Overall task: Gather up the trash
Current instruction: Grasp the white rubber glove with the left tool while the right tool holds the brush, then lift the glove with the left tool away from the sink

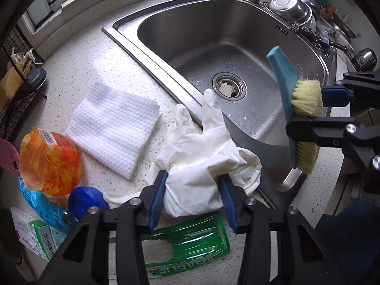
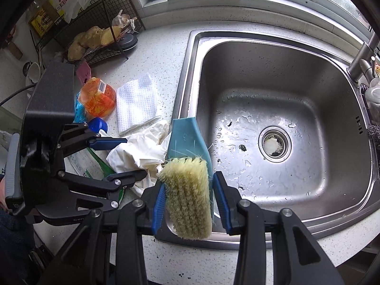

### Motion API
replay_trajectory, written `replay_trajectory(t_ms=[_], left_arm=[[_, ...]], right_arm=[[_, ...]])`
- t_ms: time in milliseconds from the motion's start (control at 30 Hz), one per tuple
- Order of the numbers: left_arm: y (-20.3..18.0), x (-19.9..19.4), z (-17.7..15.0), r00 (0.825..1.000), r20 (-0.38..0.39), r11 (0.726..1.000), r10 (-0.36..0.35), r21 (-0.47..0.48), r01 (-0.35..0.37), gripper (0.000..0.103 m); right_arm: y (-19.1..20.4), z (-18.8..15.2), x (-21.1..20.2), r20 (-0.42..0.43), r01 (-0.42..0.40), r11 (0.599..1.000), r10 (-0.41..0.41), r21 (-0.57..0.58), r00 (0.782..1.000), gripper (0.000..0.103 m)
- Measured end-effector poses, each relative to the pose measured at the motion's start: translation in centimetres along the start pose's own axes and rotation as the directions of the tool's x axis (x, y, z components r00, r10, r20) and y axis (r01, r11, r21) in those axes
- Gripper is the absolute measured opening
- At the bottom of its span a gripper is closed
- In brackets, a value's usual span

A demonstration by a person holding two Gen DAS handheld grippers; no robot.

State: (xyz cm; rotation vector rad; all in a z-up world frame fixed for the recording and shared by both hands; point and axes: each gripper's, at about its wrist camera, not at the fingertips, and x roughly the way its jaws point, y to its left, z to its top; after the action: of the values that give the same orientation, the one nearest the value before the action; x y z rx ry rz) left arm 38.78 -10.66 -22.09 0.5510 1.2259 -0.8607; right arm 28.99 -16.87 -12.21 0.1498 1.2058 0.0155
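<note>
One glove (image 1: 197, 156) points fingers toward sink (image 1: 166, 35)

Gloves (image 1: 199, 147) on counter (image 1: 90, 54) at sink (image 1: 237, 23) rim; cloth (image 1: 114, 128) left; bottle (image 1: 190, 239) nearer

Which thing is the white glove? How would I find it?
Find the steel sink. On the speckled counter beside its near corner lies the white rubber glove, fingers pointing over the rim. Unlike the flat, square paper towel next to it, it is crumpled and has fingers.

Black left claw (image 1: 193, 190), blue pads (image 1: 158, 199), silver screws, black right claw (image 2: 190, 197)
</note>
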Motion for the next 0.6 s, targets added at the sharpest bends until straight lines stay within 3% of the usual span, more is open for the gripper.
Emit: replay_trajectory(t_ms=[67, 267, 467, 600], left_arm=[[-0.2, -0.2, -0.4, 1.0, 0.003, 1.0, -0.004, -0.005, 0.004, 0.023], [-0.4, -2.0, -1.1, 0.999, 0.045, 0.997, -0.013, -0.076, 0.016, 0.012], [-0.7, -5.8, -2.1, 0.993, 0.12, 0.988, 0.011, -0.154, 0.008, 0.01], [-1.4, -8.3, -4.0, 0.986, 0.161, 0.967, 0.05, -0.256, -0.007, 0.01]], right_arm=[[0.0, -0.1, -0.2, 0.006, 0.002, 1.0, -0.002, -0.001, 1.0, 0.036], [0.1, -0.6, -1.2, 0.024, -0.004, 1.0, 0.004, -0.009, 1.0, 0.036], [0.5, -1.4, -3.2, 0.059, -0.021, 0.999, 0.023, -0.045, 0.998, 0.036], [1.0, -2.0, -4.3, 0.073, -0.045, 0.995, 0.051, -0.086, 0.996, 0.036]])
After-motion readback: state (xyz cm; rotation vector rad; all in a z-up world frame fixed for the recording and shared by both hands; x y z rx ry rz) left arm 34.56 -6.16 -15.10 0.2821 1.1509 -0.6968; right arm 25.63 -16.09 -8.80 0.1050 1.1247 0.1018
